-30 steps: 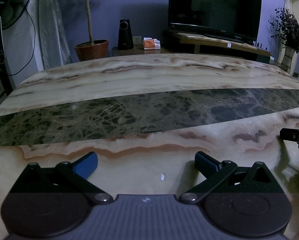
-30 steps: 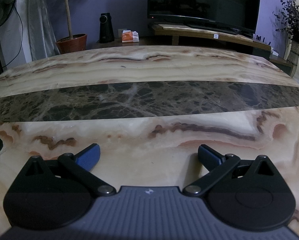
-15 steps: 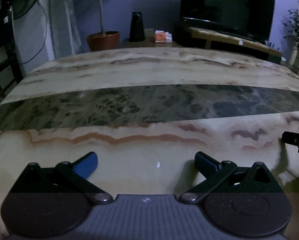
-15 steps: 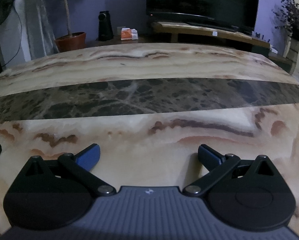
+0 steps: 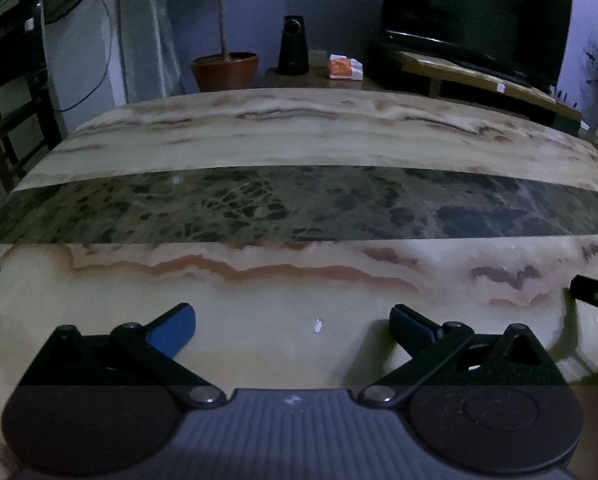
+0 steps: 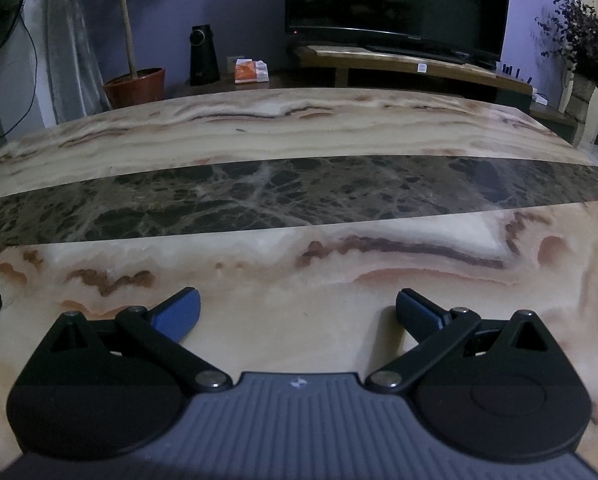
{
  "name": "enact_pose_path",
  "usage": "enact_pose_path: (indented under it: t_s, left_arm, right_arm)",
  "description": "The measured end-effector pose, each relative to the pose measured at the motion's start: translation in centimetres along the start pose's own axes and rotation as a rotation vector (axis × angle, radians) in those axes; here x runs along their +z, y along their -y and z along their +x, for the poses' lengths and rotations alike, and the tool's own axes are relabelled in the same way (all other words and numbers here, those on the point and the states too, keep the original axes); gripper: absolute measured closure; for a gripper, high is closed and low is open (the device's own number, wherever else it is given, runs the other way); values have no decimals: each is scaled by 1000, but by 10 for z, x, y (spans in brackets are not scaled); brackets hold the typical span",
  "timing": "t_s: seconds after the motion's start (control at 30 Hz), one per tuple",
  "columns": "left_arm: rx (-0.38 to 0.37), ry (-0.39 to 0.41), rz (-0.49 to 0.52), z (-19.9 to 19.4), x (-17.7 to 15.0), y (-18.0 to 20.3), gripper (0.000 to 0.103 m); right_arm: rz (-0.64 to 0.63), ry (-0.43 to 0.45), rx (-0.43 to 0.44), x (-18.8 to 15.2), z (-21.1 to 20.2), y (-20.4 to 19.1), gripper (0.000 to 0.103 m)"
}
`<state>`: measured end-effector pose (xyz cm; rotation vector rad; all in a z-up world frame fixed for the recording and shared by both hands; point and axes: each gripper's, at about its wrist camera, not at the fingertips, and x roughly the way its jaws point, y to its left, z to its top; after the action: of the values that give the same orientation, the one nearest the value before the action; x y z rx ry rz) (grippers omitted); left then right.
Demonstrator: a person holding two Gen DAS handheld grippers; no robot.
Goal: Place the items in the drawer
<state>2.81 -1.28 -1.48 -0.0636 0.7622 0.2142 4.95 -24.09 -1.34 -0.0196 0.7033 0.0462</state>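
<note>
- The left hand-held gripper sits low over the marble bench, its blue-padded fingers spread wide with nothing between them.
- The right hand-held gripper is likewise wide apart and holds nothing, above the same bench.
- No drawer or items to put away show in either view.
- Behind the bench stand a television and a potted plant.

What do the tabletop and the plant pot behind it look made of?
Tabletop: seemingly polished stone, marble or onyx, judging by wavy cream veining, a dark webbed band and a soft sheen; a printed veneer cannot be excluded. Plant pot: probably terracotta, matte reddish-brown, though plastic is possible.
</note>
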Motion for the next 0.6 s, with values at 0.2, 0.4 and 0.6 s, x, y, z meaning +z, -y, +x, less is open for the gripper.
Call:
enact_pose_path:
  t_s: [0.2, 0.4, 0.6]
  left_arm:
    - [18, 4, -9, -2, -2, 1, 1]
    - [13, 9, 3, -2, -2, 3, 1]
    - [1, 16, 15, -1, -4, 4, 1]
  right_arm:
    - [13, 0, -17, -1, -2, -1, 0]
    - [16, 1, -21, -1, -3, -3, 0]
    - [20, 2, -27, -1, -2, -3, 0]
